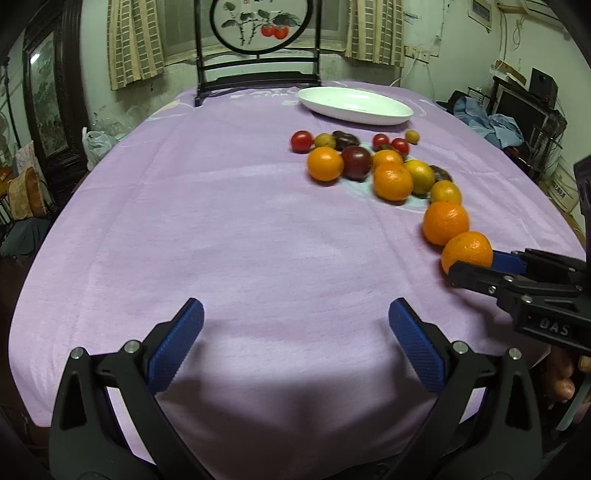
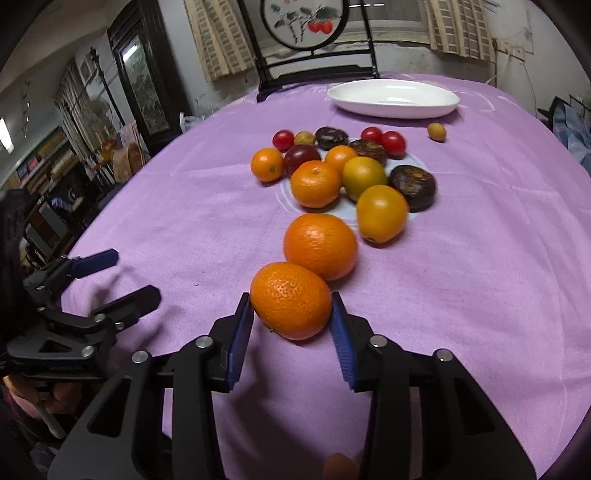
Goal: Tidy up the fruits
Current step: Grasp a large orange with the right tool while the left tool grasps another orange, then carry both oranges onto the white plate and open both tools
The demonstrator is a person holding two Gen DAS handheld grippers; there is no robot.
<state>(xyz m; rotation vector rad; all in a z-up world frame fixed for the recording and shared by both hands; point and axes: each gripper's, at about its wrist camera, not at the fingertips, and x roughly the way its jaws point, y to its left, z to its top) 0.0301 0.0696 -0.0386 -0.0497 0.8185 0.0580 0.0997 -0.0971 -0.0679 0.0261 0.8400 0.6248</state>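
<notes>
Right gripper (image 2: 291, 314): blue pads touching nearest dimpled orange mandarin (image 2: 291, 300), squeeze centrally before lifting toward far white oval dish (image 2: 393, 99); left gripper (image 1: 295, 325) open, empty, near-left.

A tabletop (image 1: 221, 221) under a lilac cloth fills the room's middle, with a dark-framed round screen (image 1: 258, 27) painted with red fruit standing at its far edge. Behind it, checked curtains (image 1: 135, 40) flank a window in a stained pale wall. A dark cabinet (image 1: 44, 96) stands at left; bookshelves (image 2: 44, 162) show in the right wrist view.
</notes>
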